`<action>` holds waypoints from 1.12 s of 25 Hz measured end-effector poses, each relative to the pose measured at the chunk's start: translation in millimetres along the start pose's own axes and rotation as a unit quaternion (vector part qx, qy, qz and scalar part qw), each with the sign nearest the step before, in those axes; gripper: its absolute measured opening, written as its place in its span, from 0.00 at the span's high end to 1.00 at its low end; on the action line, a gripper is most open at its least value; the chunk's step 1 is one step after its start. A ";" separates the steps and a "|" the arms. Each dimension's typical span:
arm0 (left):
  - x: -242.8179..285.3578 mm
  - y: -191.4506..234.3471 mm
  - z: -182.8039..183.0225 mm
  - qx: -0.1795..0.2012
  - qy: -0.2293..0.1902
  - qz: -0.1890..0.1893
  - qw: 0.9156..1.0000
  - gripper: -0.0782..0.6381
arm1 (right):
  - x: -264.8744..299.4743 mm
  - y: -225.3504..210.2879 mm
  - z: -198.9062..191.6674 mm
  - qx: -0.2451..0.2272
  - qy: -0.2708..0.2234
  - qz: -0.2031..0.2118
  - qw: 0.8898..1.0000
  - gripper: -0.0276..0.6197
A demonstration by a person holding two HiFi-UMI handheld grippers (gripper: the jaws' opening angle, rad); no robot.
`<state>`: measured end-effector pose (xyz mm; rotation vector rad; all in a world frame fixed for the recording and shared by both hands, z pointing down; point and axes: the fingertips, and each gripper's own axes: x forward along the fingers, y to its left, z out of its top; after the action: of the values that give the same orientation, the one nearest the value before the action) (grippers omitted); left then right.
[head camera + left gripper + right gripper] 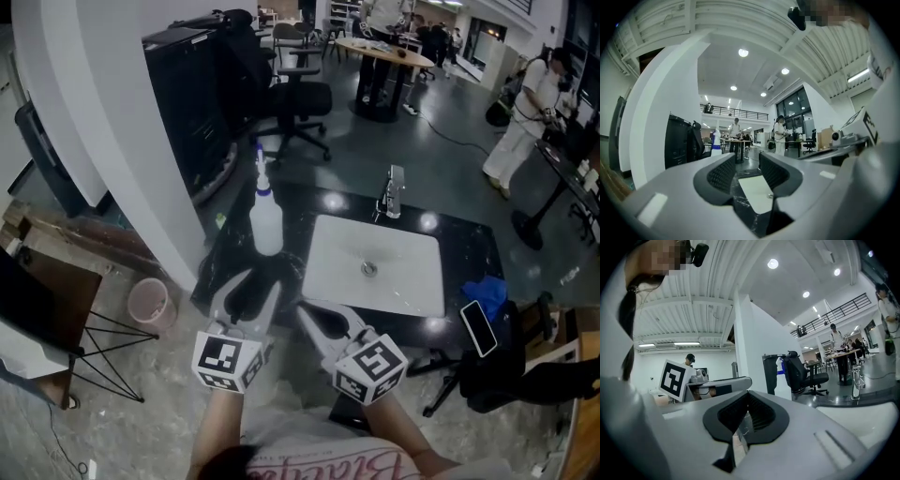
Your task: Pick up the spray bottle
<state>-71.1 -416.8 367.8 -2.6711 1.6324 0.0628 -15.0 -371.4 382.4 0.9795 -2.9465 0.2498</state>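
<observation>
Spray bottle [265, 220] stands upright on the dark counter [450, 234], just left of the white sink [403, 272].
Probably light, smooth, easy to tip: grip round the body, below the neck. Left gripper [251, 286] nearby, jaws apart, empty; right gripper [314, 314] jaws together, empty.

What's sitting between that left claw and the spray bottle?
Nothing: only bare dark countertop separates the left gripper from the spray bottle, as the head view shows.
</observation>
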 end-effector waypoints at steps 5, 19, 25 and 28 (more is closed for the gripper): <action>61.0 48.1 -7.1 0.027 0.017 -0.006 0.999 0.55 | 43.0 -29.9 16.3 -0.003 -0.017 -0.007 1.000 0.95; 186.1 107.5 -28.7 0.062 0.068 -0.011 0.996 0.35 | 86.6 -92.8 17.1 0.010 0.012 -0.027 1.000 0.95; 209.1 104.3 -29.7 0.088 0.070 -0.047 0.992 0.37 | 93.9 -104.2 16.0 0.012 0.020 -0.024 0.999 0.95; 209.8 106.8 -29.5 0.096 0.063 -0.047 0.992 0.61 | 95.1 -106.3 14.7 0.013 0.021 -0.021 0.999 0.95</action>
<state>-69.7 -653.0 390.1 -2.6462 1.4547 -0.2548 -27.4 -514.0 390.3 1.0250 -2.8895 0.3048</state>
